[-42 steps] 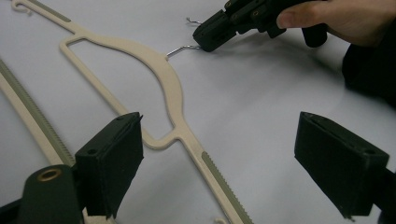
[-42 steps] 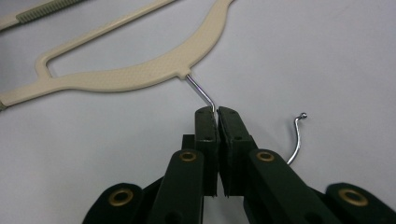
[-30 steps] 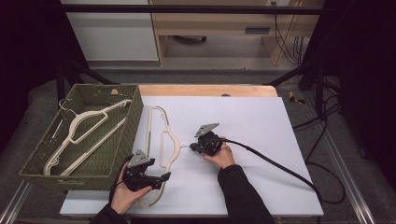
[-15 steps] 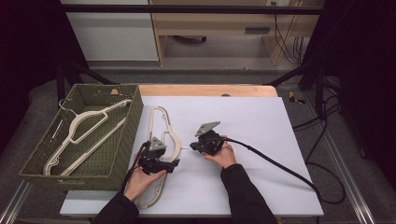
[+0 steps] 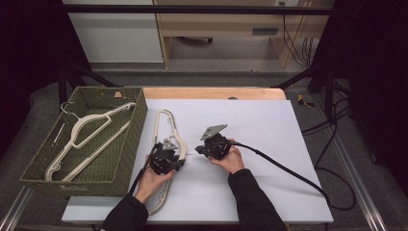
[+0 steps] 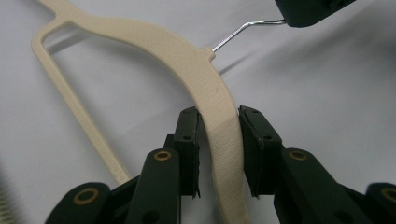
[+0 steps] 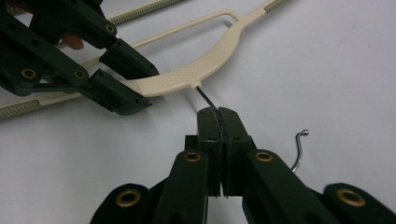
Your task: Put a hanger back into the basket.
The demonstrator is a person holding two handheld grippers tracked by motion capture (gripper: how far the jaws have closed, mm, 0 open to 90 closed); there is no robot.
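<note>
Left gripper (image 6: 218, 140) has moved onto hanger (image 6: 205, 79), straddling it; right gripper (image 7: 218, 121) pinches its hook (image 7: 205, 100).

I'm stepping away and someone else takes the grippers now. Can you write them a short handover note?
Left gripper: jaws straddle the arm of the cream hanger on the white table, close against it; a firm clamp cannot be told.
Right gripper: shut on the hanger's wire hook.
Green basket at the left holds another hanger.
Done: one hanger in the basket.
Left: probably lift this hanger and put it in the basket too.
</note>
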